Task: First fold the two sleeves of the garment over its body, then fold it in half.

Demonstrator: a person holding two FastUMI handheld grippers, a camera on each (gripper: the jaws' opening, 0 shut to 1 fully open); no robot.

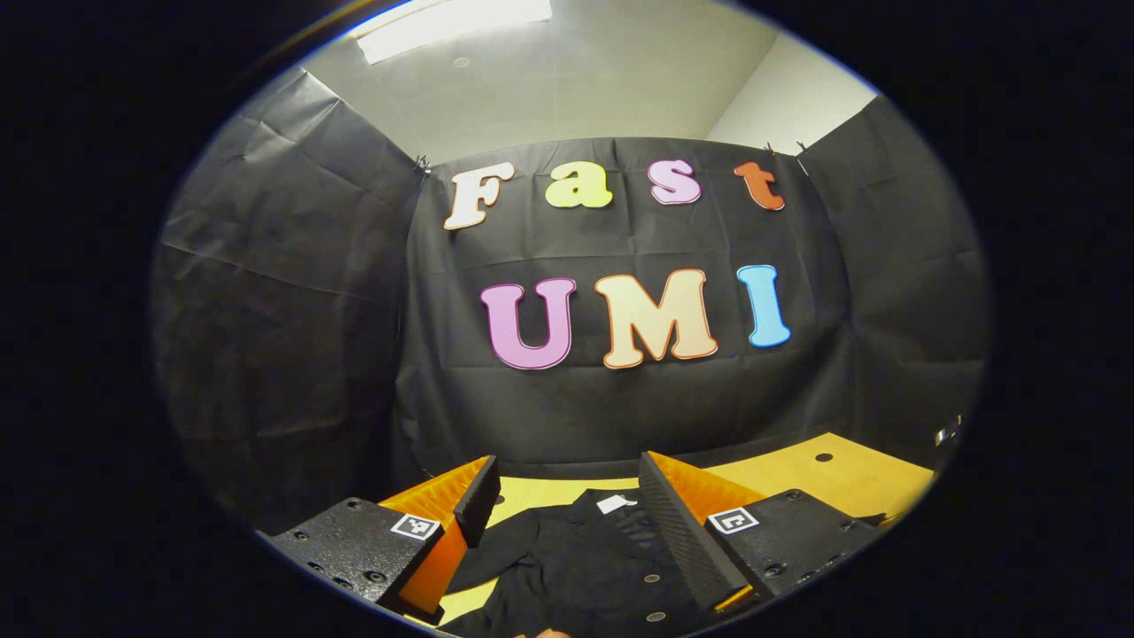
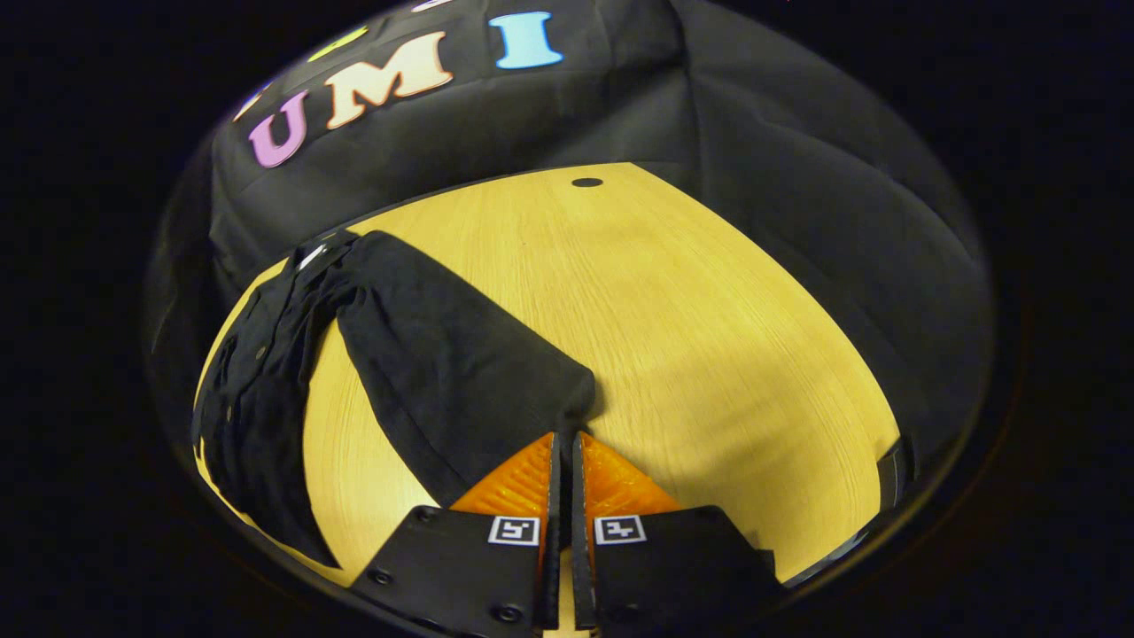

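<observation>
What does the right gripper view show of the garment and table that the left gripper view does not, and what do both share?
Right gripper view alone: one long sleeve stretched out across the table, its cuff at the tips of the right gripper, whose fingers are closed together there. Left gripper view alone: the ceiling light, and the left gripper held open above the garment's collar and white label. Both share the black garment lying on the yellow wooden table and the black cloth wall behind.
</observation>
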